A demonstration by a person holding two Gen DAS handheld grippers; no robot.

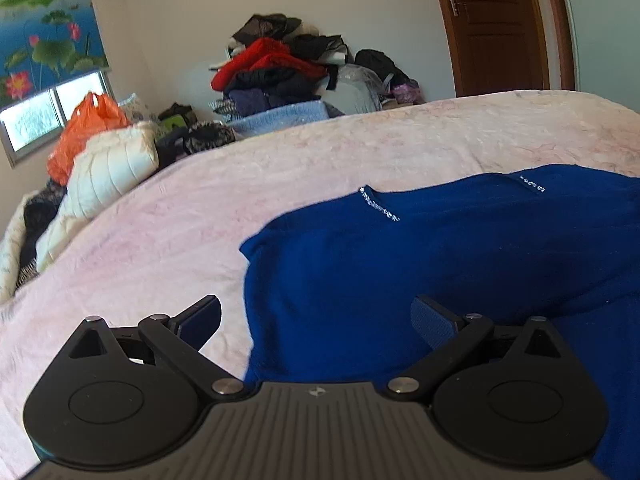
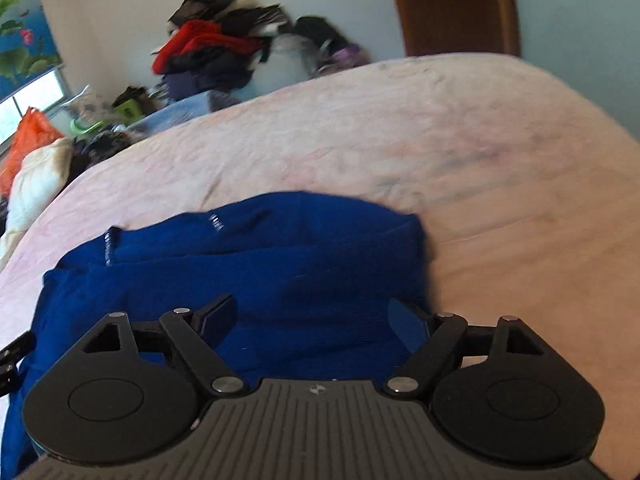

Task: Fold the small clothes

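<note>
The blue garment (image 2: pixel 256 280) lies low and centre of frame on the pink bedspread (image 2: pixel 460 160), seemingly already doubled over, with left gripper (image 1: pixel 316 320) and right gripper (image 2: pixel 312 320) both spread, gripping nothing

I'm in a lived-in bedroom at home. A wide bed (image 1: pixel 360 148) under a pale pink blanket fills most of what I see. Against the far wall sits a heap of clothes (image 1: pixel 280 68) in red, black and navy, with a white quilted pillow (image 1: pixel 116 164) and an orange plastic bag (image 1: pixel 86 128) by the window (image 1: pixel 44 120). A lotus-print roller blind (image 1: pixel 44 32) hangs there, and a brown wooden door (image 1: pixel 500 28) stands in the corner.
</note>
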